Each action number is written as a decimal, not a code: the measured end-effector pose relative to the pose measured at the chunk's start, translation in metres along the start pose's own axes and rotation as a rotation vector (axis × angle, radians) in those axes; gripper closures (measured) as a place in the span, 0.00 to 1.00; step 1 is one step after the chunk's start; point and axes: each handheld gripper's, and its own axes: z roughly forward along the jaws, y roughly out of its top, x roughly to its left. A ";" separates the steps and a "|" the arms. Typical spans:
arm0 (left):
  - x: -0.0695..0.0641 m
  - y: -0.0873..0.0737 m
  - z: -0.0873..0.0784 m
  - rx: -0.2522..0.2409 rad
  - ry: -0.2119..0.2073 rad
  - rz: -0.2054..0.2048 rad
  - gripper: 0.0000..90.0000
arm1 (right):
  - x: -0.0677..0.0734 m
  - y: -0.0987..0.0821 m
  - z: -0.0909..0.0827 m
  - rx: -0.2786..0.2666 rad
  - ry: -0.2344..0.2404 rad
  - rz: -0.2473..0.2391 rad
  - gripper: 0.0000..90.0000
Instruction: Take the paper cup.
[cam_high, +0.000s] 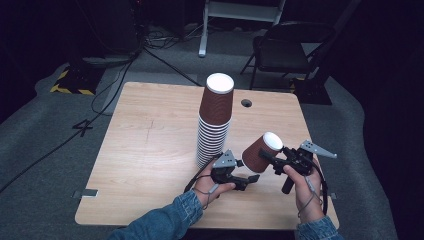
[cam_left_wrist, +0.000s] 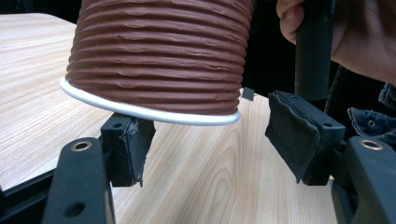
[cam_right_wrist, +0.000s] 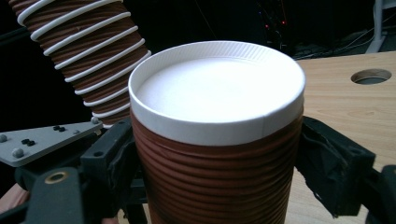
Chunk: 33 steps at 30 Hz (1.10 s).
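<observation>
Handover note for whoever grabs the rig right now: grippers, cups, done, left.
Right gripper: shut on the single cup, upside down, tilted, held above the table.
Left gripper: open, jaws just under that cup's rim, one pad touching or nearly so.
Cup stack: inverted, standing mid-table.
Done: one cup in hand, apart from the stack.
Left: probably hand it over or stack it.

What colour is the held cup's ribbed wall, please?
Reddish brown, with a white base; the cup shows best in the right gripper view.
</observation>
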 end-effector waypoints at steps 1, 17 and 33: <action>0.000 0.000 0.000 0.000 0.000 0.000 0.35 | 0.000 0.000 0.000 -0.002 0.003 0.001 0.22; 0.004 -0.006 0.001 -0.038 -0.028 -0.022 0.49 | 0.004 -0.007 0.008 -0.001 0.056 0.033 0.22; 0.009 -0.008 -0.001 -0.024 -0.112 -0.086 0.76 | 0.005 -0.012 0.010 -0.002 0.077 0.044 0.22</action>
